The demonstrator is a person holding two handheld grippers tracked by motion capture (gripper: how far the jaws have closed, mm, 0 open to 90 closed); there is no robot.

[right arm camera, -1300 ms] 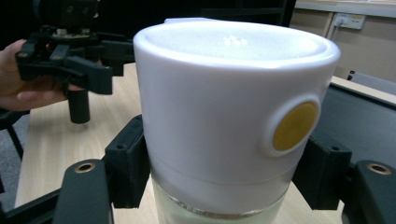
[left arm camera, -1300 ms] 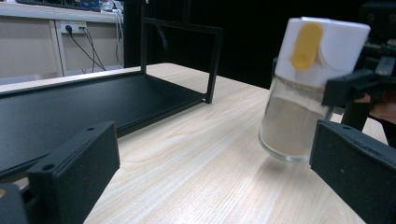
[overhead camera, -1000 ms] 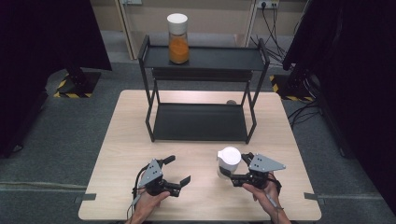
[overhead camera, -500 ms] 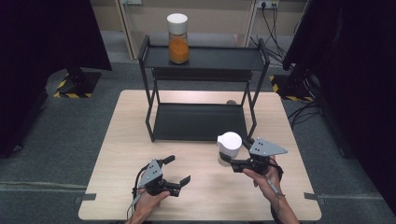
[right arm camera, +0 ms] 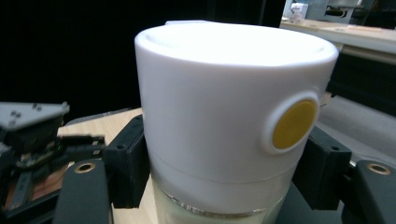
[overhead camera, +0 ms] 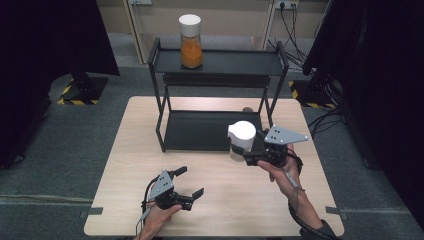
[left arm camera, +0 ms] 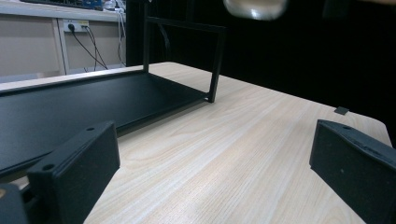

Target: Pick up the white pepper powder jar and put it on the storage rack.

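My right gripper point(overhead camera: 239, 153) is shut on a clear jar with a white lid point(overhead camera: 242, 140), held off the table in front of the black rack's point(overhead camera: 219, 131) right end. The right gripper view shows the white lid point(right arm camera: 233, 107) with a round yellow dot on it, clamped between the black pads point(right arm camera: 128, 161). My left gripper point(overhead camera: 189, 182) rests low over the near left of the table, open and empty. Its wide-apart pads point(left arm camera: 77, 170) face the rack's bottom shelf point(left arm camera: 70, 100). A second jar point(overhead camera: 190, 41), white-lidded with orange contents, stands on the rack's top shelf.
The light wooden table point(overhead camera: 150, 150) carries the two-tier black metal rack at its back half. Dark curtains hang at both sides, and cables lie on the floor behind. A small dark object point(overhead camera: 247, 109) sits on the table behind the rack's right leg.
My right gripper has lifted the white-lidded jar from the table and carried it up and toward the rack. The left gripper has stayed put.
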